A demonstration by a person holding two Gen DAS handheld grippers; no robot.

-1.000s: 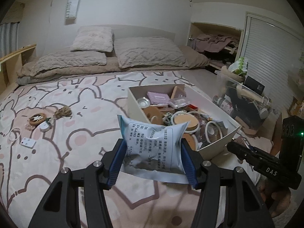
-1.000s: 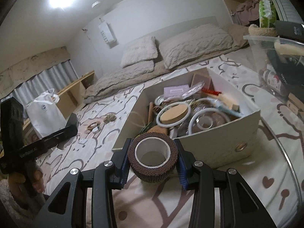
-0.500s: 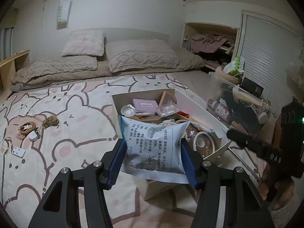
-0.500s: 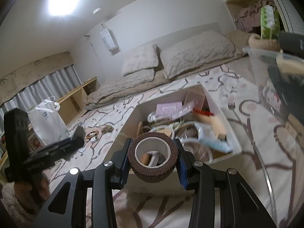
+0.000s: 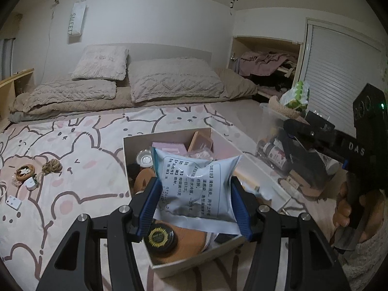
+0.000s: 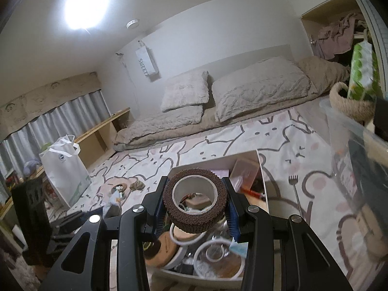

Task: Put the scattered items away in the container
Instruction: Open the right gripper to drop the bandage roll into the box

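Pale blue packet [image 5: 197,184] with black print, brown tape roll [image 6: 195,205], pink bunny-patterned bedspread [image 5: 80,150]

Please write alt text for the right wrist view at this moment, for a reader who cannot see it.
The right gripper holds a brown tape roll between its blue-padded fingers above an open white box crammed with small items, on a bed with a bunny-print sheet. Pillows lie at the head and a white bag stands at left.

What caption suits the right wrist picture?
Right gripper holds a brown tape roll above the cluttered white box on a bunny-print bedspread.
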